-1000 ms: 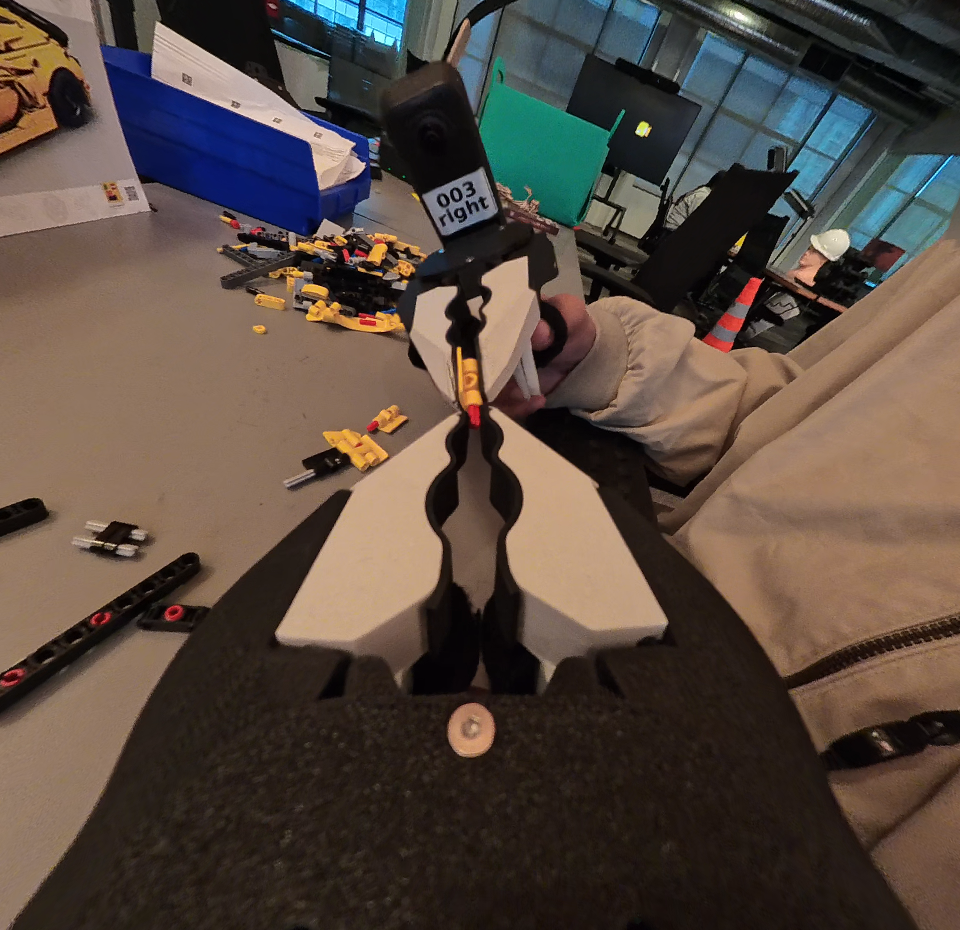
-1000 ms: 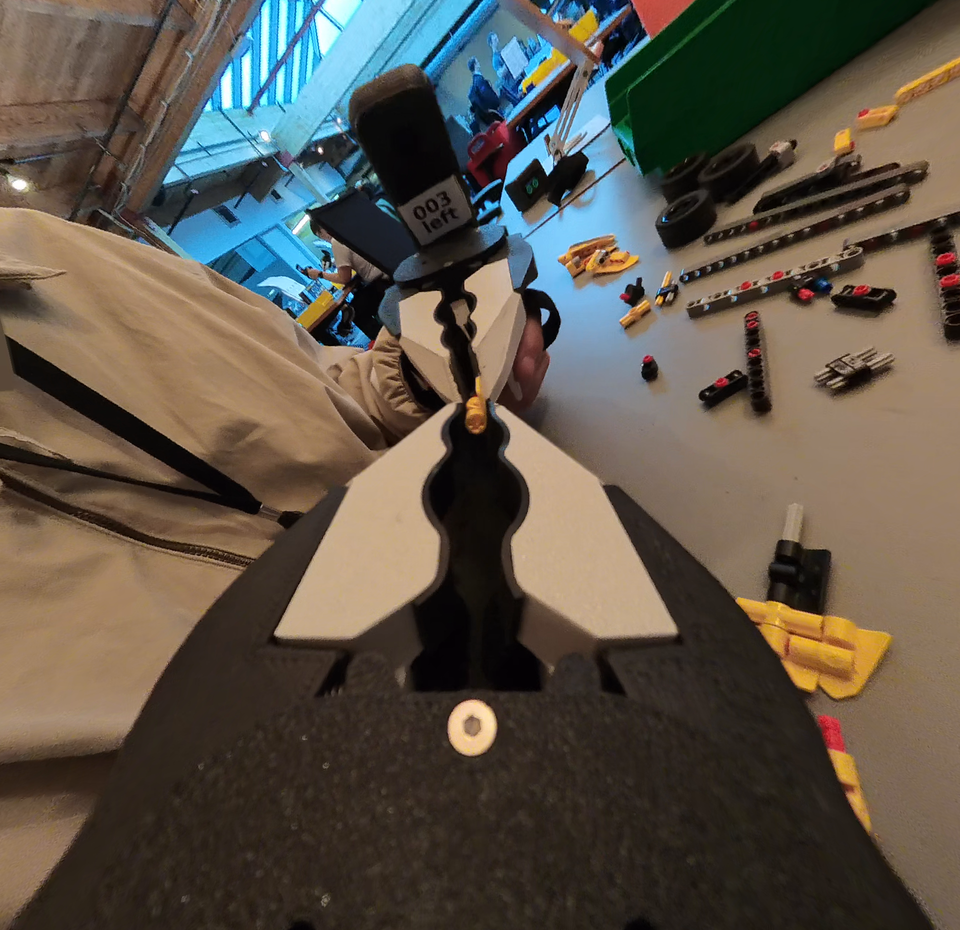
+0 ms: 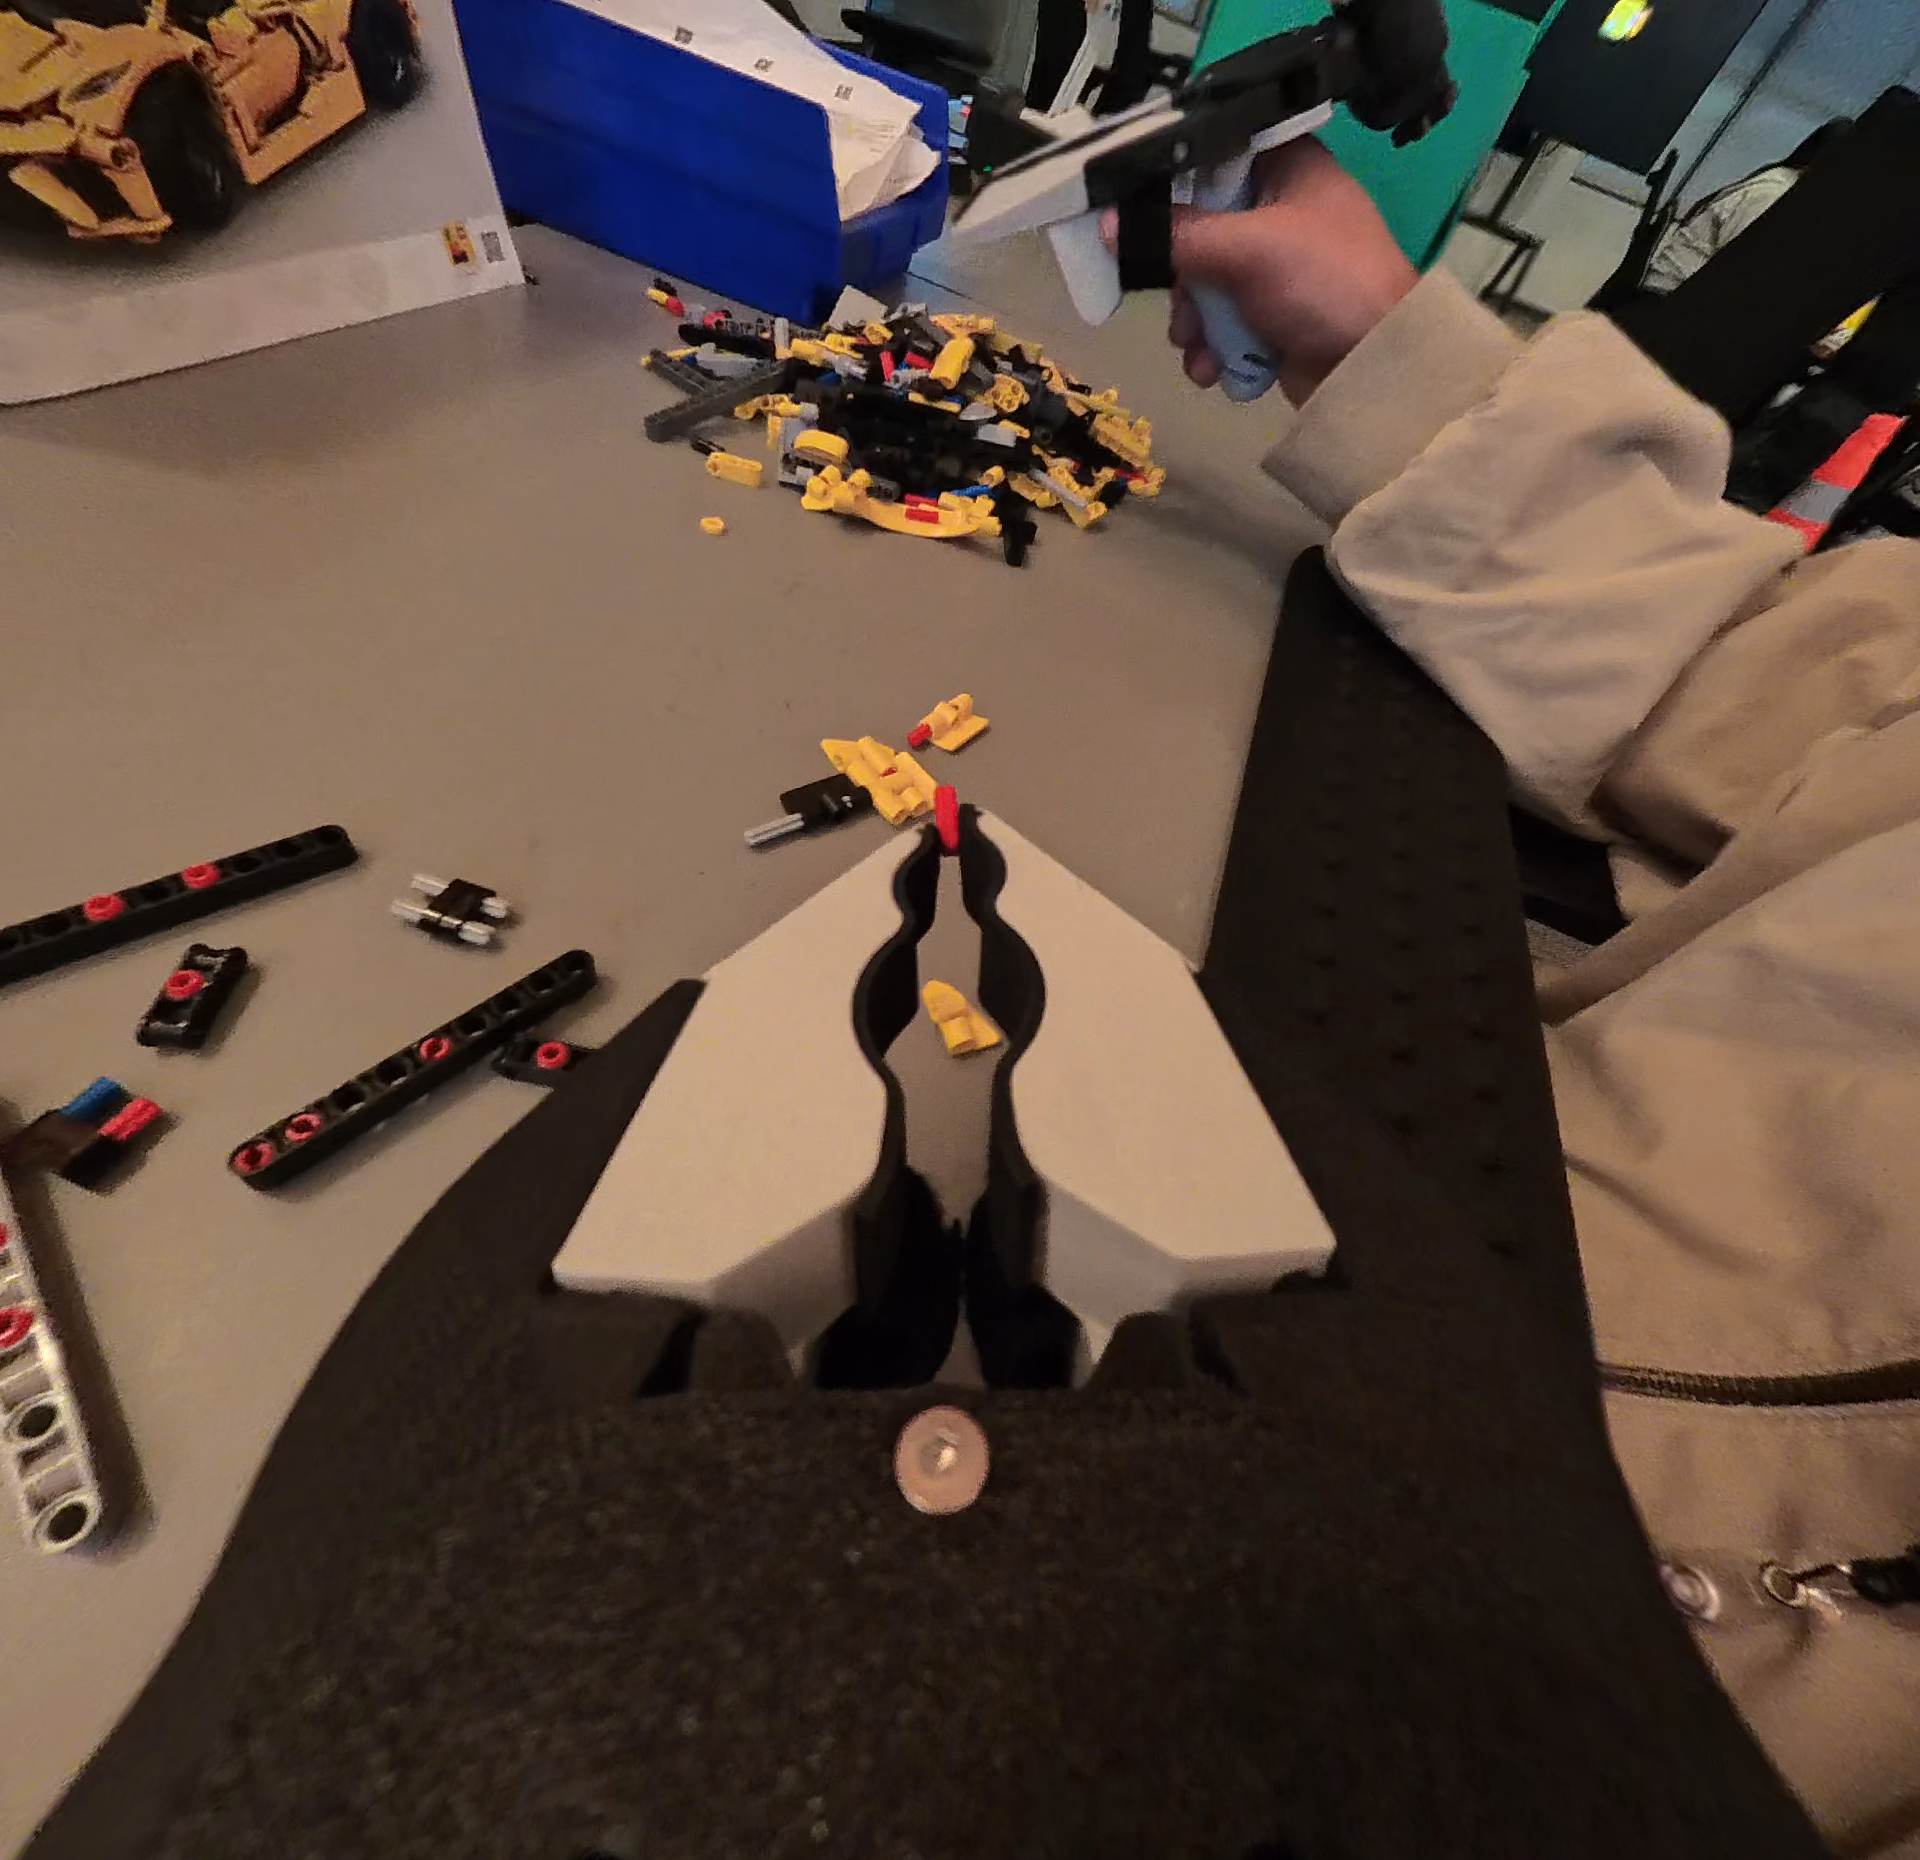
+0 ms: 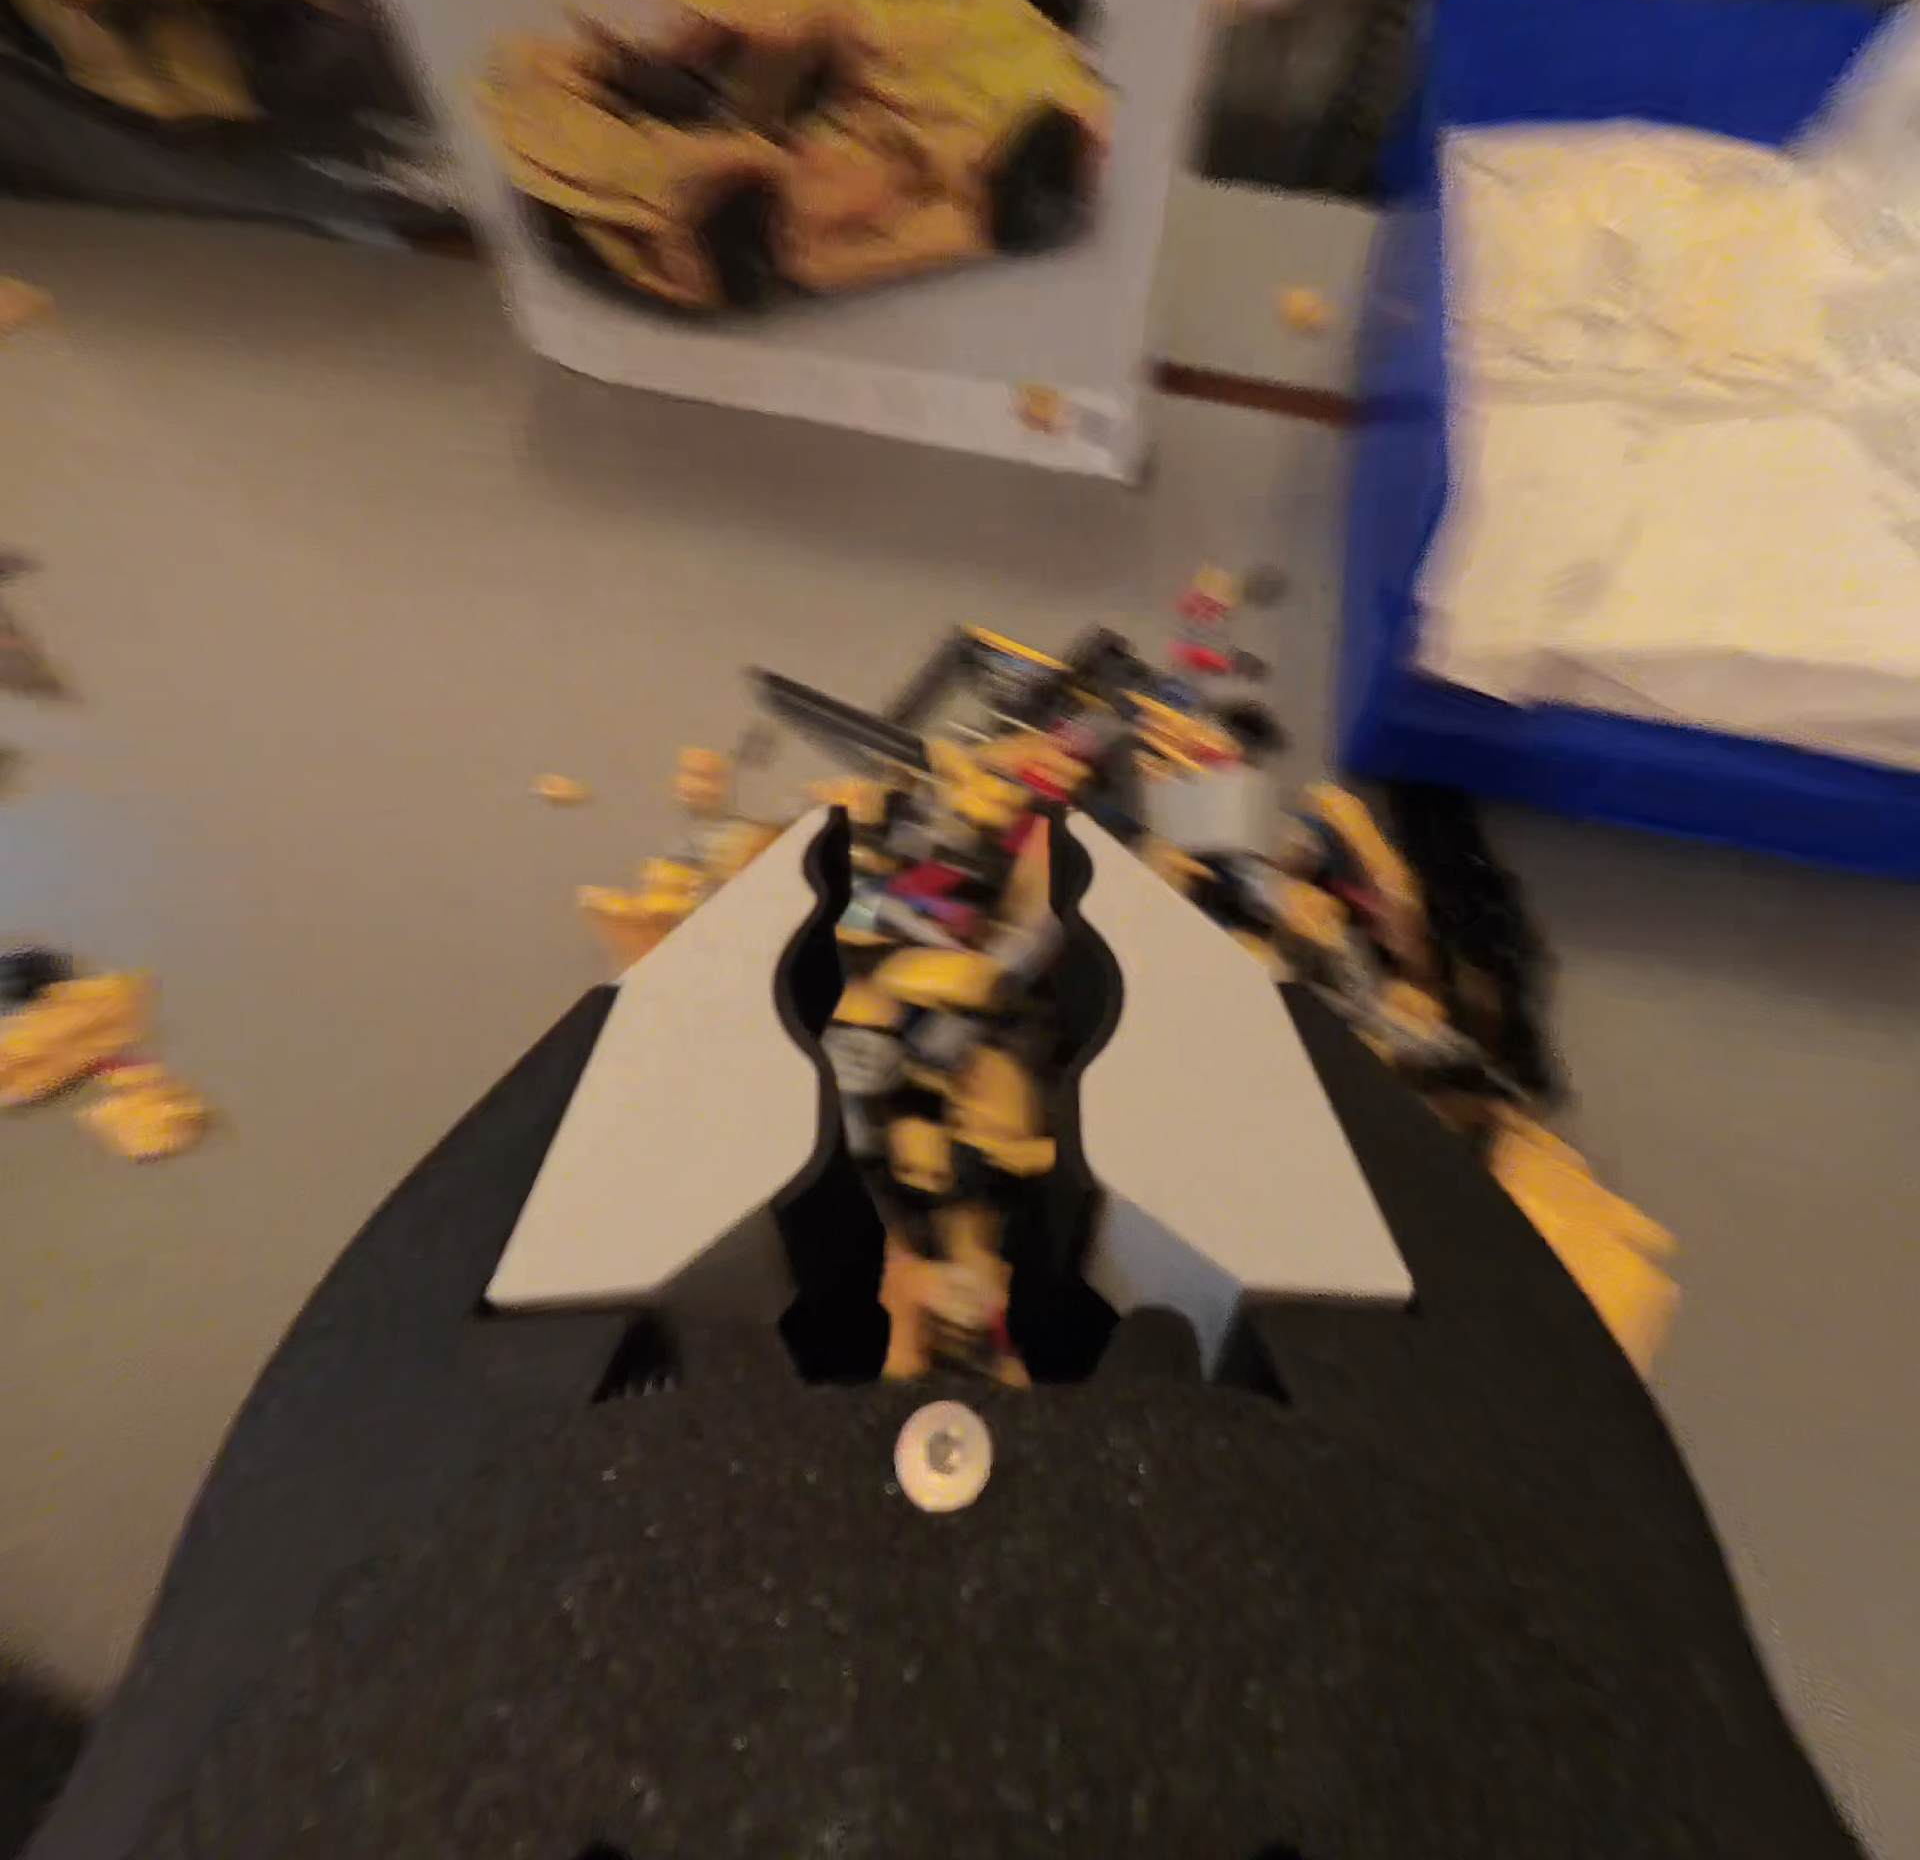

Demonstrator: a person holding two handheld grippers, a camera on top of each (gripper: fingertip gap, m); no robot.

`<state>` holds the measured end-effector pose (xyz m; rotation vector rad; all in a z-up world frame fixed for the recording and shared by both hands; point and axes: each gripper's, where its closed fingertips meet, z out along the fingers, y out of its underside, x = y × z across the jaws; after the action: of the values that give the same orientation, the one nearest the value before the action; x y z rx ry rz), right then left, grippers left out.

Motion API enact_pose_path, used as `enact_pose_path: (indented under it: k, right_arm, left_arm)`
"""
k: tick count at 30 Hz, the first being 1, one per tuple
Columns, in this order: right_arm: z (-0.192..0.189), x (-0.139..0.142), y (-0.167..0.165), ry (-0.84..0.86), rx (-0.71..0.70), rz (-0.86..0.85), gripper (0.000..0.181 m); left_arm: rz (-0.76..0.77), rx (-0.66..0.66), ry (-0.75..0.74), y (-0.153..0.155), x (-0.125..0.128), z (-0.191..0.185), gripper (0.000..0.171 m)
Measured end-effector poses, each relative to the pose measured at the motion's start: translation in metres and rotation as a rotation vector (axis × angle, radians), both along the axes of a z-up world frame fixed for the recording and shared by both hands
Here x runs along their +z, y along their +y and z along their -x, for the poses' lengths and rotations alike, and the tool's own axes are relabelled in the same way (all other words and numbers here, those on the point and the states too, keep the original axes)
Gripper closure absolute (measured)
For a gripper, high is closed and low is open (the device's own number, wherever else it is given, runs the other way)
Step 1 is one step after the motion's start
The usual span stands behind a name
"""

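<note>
My left gripper (image 3: 948,831) is shut on a small red pin (image 3: 945,818) at its tips, held a little above the grey table (image 3: 468,615). A small yellow piece (image 3: 961,1021) shows through the gap behind the tips; I cannot tell whether it rests on the table. My right gripper (image 4: 951,834) is open and empty, pointing down over the pile of yellow, black and red bricks (image 4: 1299,875). In the left wrist view it hangs at the upper right (image 3: 977,221), held by a hand, above and behind the pile (image 3: 914,428). The right wrist view is blurred.
A blue bin (image 3: 675,137) with white paper stands behind the pile; it also shows in the right wrist view (image 4: 1558,771). A box picturing a yellow car (image 3: 208,127) stands at the back left. Black beams (image 3: 416,1067) with red pins, a yellow part (image 3: 888,776) and small pieces lie around. My right fingertips sit around 35 cm from my left ones. My left tips are about 40 cm from the yellow car (image 3: 208,127), my right tips only 25 cm.
The two grippers were tip to tip on a yellow-and-red piece. The right gripper has let go, opened and swung over the pile. The left gripper keeps the red pin and has tilted down.
</note>
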<state>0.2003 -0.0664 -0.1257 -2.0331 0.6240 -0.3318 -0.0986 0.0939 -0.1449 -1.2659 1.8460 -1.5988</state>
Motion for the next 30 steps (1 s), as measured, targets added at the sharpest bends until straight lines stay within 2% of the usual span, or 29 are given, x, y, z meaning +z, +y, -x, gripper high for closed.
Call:
enact_pose_path:
  k: [1,3,5,6,8,10,13,15,18,21,24,28,30]
  right_arm:
    - [0.032,0.013,0.027,0.006,0.143,-0.086,0.142]
    - [0.123,0.032,0.083,0.028,0.515,-0.247,0.141]
    - [0.217,0.030,0.118,0.039,0.860,-0.313,0.129]
    - [0.250,0.024,0.129,0.014,0.963,-0.304,0.128]
    - [0.292,0.017,0.149,-0.087,1.066,-0.317,0.128]
    - [0.302,0.016,0.168,-0.194,1.033,-0.344,0.129]
    - [0.307,0.023,0.183,-0.221,0.971,-0.396,0.134]
    - [0.312,0.022,0.188,-0.292,0.968,-0.372,0.135]
    - [0.317,0.013,0.190,-0.373,0.990,-0.311,0.152]
    - [0.313,0.017,0.186,-0.390,0.969,-0.320,0.171]
    - [0.312,0.013,0.184,-0.378,0.962,-0.298,0.171]
    - [0.312,0.024,0.181,-0.481,0.929,-0.352,0.163]
    - [0.314,0.019,0.181,-0.511,0.934,-0.333,0.170]
  left_arm:
    - [0.035,-0.015,-0.005,-0.002,0.004,0.001,0.168]
    - [0.116,-0.028,-0.023,-0.001,0.013,0.002,0.168]
    - [0.251,-0.075,-0.030,-0.002,0.026,0.007,0.168]
    - [0.330,-0.096,-0.019,-0.001,0.030,0.009,0.168]
    - [0.524,-0.132,0.014,0.006,0.039,0.011,0.169]
    - [0.753,-0.158,0.054,0.017,0.049,0.011,0.169]
    - [0.840,-0.140,0.069,0.027,0.050,0.008,0.169]
    - [0.809,-0.135,0.081,0.024,0.046,0.008,0.169]
    - [0.784,-0.173,0.080,0.016,0.047,0.010,0.168]
    - [0.769,-0.198,0.084,0.010,0.047,0.013,0.168]
    - [0.742,-0.188,0.094,0.009,0.044,0.011,0.169]
    - [0.724,-0.180,0.100,0.009,0.042,0.011,0.169]
    - [0.723,-0.178,0.114,0.009,0.039,0.010,0.169]
